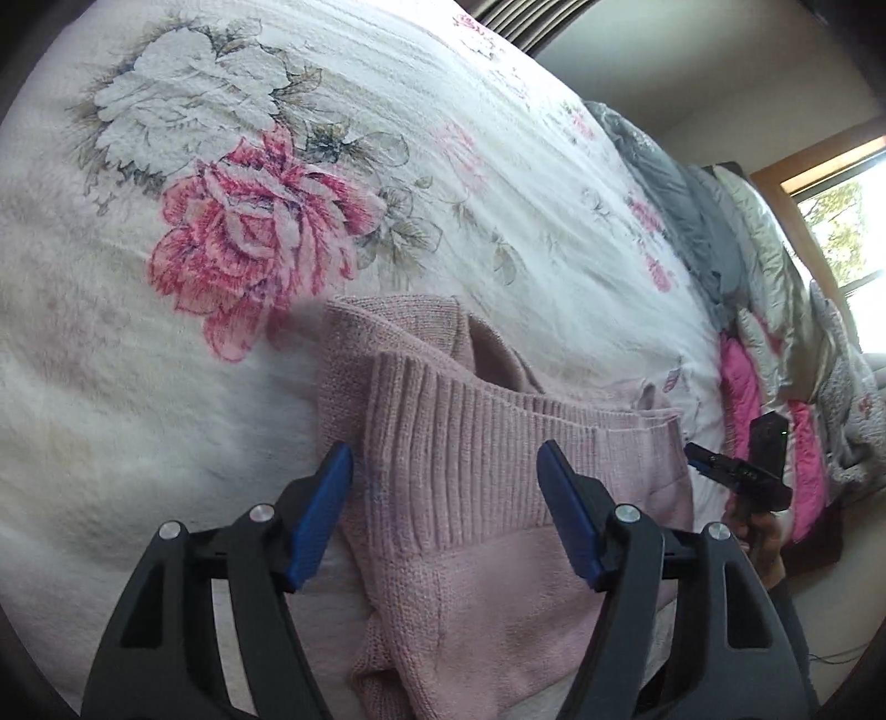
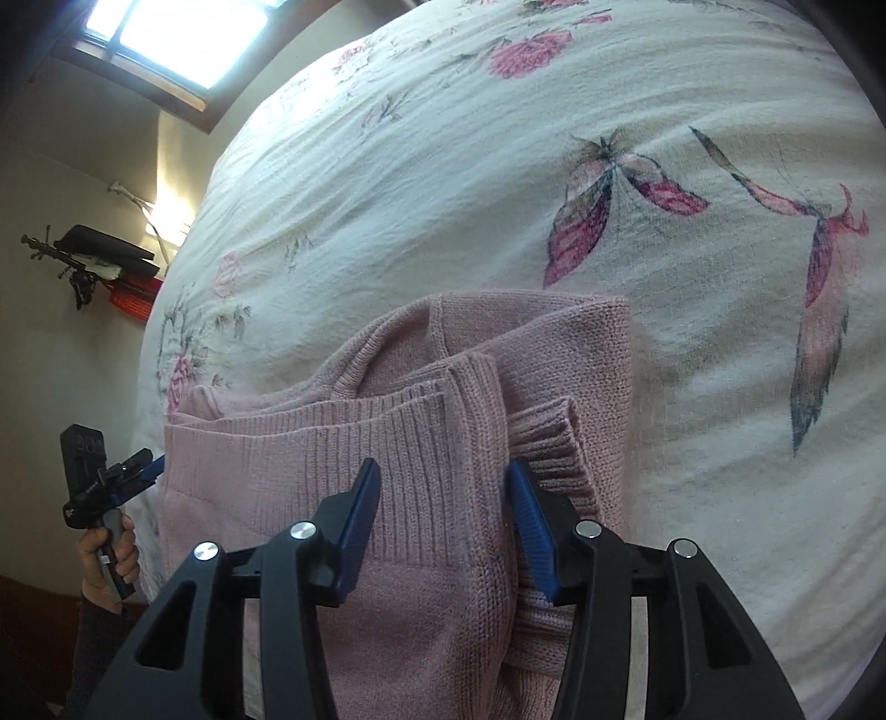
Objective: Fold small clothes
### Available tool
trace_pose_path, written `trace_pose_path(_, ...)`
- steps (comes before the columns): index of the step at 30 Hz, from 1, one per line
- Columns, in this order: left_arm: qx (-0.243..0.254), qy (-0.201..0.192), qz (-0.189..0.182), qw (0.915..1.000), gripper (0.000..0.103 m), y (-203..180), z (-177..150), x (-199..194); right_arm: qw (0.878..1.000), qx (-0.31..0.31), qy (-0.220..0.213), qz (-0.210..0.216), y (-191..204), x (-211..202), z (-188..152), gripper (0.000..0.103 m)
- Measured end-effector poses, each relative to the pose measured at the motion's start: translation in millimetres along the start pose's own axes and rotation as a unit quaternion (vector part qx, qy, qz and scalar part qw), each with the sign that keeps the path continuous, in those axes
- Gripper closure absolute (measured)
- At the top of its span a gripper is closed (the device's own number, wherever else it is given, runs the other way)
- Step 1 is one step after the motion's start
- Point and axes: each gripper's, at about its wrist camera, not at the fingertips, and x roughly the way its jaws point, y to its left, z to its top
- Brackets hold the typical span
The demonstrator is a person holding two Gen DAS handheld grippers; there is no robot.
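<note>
Floral bedspread (image 1: 498, 183) bears pink sweater (image 1: 487, 498) — both hand-held grippers (image 1: 446, 515) (image 2: 443, 526) spread.

A white floral bedspread (image 1: 498, 183) covers the bed; grey and pink quilts (image 1: 764, 288) lie beside a bright wood-framed window (image 1: 847, 221).

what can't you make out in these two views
- Near edge of the sweater: cut off by the bottom of the frame and covered by the left gripper in the left view, and by the right gripper in the right view.
- Sweater's underside: hidden against the bedspread.
- Scene outside the window: blown out by glare, right view.
</note>
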Motion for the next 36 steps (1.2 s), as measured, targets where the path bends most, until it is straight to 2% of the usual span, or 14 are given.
trace_pose_path(3, -0.006, -0.013, 0.016, 0.9998, 0.033, 5.0, 2.3, -4.5, 1.000, 0.005, -0.002, 0.002, -1.0, 1.3, 0.8, 0.054)
trace_pose_path(5, 0.006, -0.006, 0.012, 0.9999, 0.041, 4.7, 0.0, -3.7, 1.000, 0.001, 0.000, 0.001, 0.2, 4.0, 1.4, 0.054)
trace_pose_path(6, 0.013, -0.002, 0.008, 0.9999, 0.061, 2.3, -1.4, -2.5, 1.000, 0.000, 0.001, 0.001, -2.5, 2.9, 0.8, 0.055)
trace_pose_path(7, 0.021, 0.001, 0.008, 0.9997, 0.088, 0.0, -3.3, -2.1, 1.000, 0.000, 0.002, 0.002, -2.9, 3.8, 0.4, 0.060)
trace_pose_path(8, 0.031, -0.001, 0.017, 0.9994, 0.096, -2.1, -4.6, -2.5, 1.000, -0.001, 0.003, 0.001, -3.0, 4.4, -0.1, 0.063)
trace_pose_path(10, 0.047, -0.014, 0.029, 0.9984, 0.095, -10.3, -8.3, -5.7, 1.000, -0.001, -0.003, 0.003, -3.4, 2.7, -2.6, 0.083)
trace_pose_path(12, 0.058, -0.024, 0.033, 0.9975, 0.096, -20.7, -10.7, -9.2, 1.000, -0.003, -0.015, 0.009, -2.2, -3.4, -5.9, 0.092)
trace_pose_path(18, 0.087, -0.075, 0.015, 0.9933, 0.097, -43.7, -11.4, -41.6, 0.998, -0.011, -0.057, 0.026, 2.9, -39.3, -12.4, 0.093)
trace_pose_path(24, 0.098, -0.105, -0.003, 0.9897, 0.097, -61.6, 9.3, -60.8, 0.994, -0.019, -0.100, 0.030, 18.1, -78.5, 5.7, 0.094)
trace_pose_path(28, 0.067, -0.101, -0.020, 0.9924, 0.097, -56.8, 38.2, -50.5, 0.993, -0.020, -0.116, 0.017, 27.1, -88.5, 27.7, 0.094)
trace_pose_path(30, 0.047, -0.091, -0.030, 0.9943, 0.097, -49.5, 51.8, -40.5, 0.993, -0.020, -0.119, -0.003, 28.8, -86.6, 39.0, 0.094)
trace_pose_path(36, 0.008, -0.058, -0.018, 0.9981, 0.097, -27.4, 81.0, 2.3, 0.991, -0.001, -0.119, -0.063, 26.0, -60.0, 68.0, 0.094)
